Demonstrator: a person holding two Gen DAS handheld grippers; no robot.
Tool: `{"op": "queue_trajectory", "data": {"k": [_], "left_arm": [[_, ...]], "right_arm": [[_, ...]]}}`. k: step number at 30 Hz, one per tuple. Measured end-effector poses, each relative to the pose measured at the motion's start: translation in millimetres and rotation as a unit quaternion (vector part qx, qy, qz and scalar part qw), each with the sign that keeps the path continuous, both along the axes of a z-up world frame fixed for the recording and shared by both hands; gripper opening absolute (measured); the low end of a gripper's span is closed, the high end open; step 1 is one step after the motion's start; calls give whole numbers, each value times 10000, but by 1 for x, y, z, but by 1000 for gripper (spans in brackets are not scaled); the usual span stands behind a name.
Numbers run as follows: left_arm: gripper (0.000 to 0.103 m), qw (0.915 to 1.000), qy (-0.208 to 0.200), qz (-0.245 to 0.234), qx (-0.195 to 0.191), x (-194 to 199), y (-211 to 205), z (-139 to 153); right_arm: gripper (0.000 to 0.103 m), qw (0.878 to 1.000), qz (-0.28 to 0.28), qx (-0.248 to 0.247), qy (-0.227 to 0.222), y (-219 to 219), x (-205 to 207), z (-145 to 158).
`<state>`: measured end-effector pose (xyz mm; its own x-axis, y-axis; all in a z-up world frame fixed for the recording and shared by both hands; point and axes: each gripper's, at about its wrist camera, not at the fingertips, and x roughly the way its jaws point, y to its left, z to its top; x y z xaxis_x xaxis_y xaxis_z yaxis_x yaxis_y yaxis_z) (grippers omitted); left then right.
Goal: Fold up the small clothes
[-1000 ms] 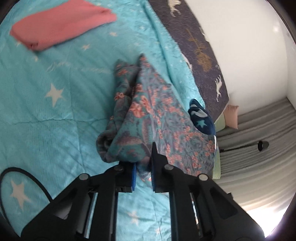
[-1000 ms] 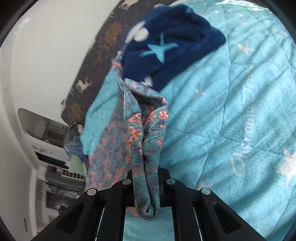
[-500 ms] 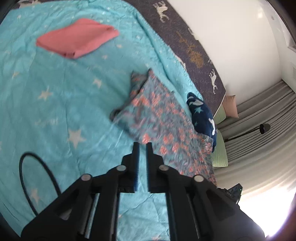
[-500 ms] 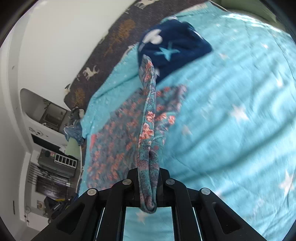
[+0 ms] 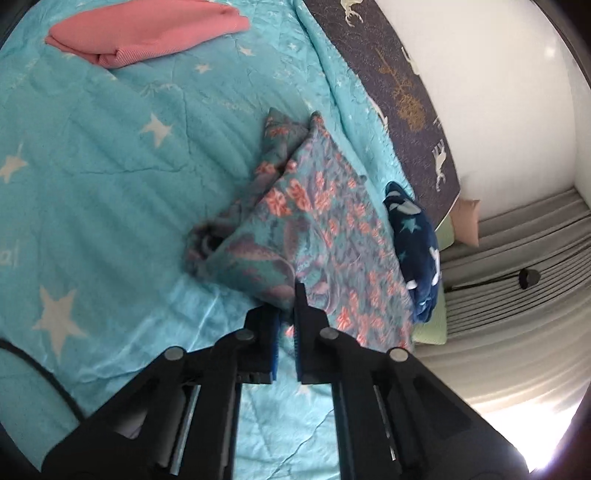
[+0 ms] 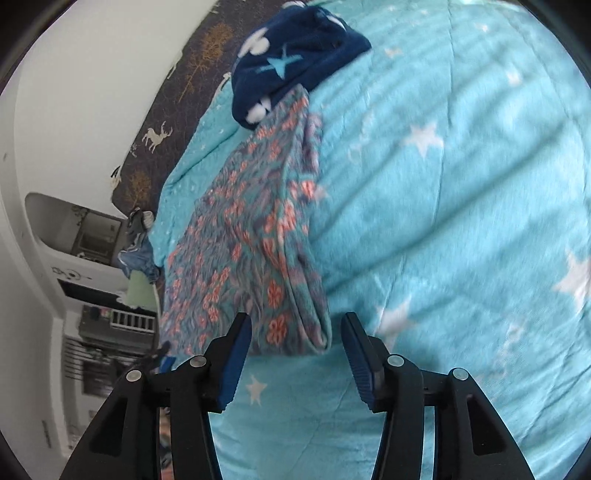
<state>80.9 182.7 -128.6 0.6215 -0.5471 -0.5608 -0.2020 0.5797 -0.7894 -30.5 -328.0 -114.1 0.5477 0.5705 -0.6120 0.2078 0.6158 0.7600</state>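
Observation:
A teal garment with coral flowers lies folded lengthwise on the turquoise star-print bedspread. My left gripper is shut on its near corner, where a bit of cloth sits between the blue pads. In the right wrist view the same garment lies flat, its folded end between the fingers of my right gripper, which is open and holds nothing.
A folded pink garment lies at the far side of the bed. A navy star-print garment lies bunched at the floral garment's far end, also in the left wrist view. A dark deer-print bed edge borders a white wall.
My right gripper has opened and let go of the floral garment, which now lies flat on the bed. My left gripper has come back down to the garment's corner.

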Motion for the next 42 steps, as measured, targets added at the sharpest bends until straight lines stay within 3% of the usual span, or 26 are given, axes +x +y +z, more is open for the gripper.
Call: {"op": "queue_trajectory", "data": {"k": [4,5,7,13,18,20,22,24,26,29,30,32,34,38,42], "left_arm": [[5,9999,-157,26,-7,-7,2,6],[5,9998,-179,69,-80,-9,5,7],[5,9994,-219,125,-233,-16,10,10],[5,9993,-326,-188,-38,-56,-1,28],[5,9984,-224,-487,206,-94,-13,34],[5,9973,-131,-522,501,-104,-17,32],[5,9956,-67,-452,819,-113,-13,32],[5,9951,-52,-239,960,-120,-4,35],[7,9933,-151,-33,1141,-124,5,45],[36,9848,-571,100,1640,-119,9,70],[51,9816,-687,70,1780,-111,6,76],[58,9788,-831,-20,1874,-92,2,83],[60,9785,-862,-157,1867,-71,-2,82],[60,9787,-609,-454,1908,-16,-8,69],[60,9810,-343,-478,1847,26,-13,58]], "right_arm": [[53,9990,-149,422,-70,4,9,-8],[47,9988,-195,433,-74,5,12,-8],[6,9989,-357,295,61,5,20,-7],[4,9995,-255,77,-175,-9,3,31],[4,9981,33,-618,-45,-18,-16,49],[11,9936,177,-1102,180,-18,-17,45],[21,9800,25,-1908,568,-23,-22,38],[32,9744,-210,-2136,674,-33,-26,38],[33,9707,-583,-2264,558,-47,-31,49],[33,9542,-630,-2923,102,-39,-31,75],[36,9477,-497,-3150,-157,-29,-26,85],[54,9444,-299,-3241,-466,-16,-16,93],[62,9445,-117,-3208,-705,-2,1,99],[71,9514,62,-2993,-728,5,45,97],[74,9572,-59,-2854,-477,-2,80,84]]}}
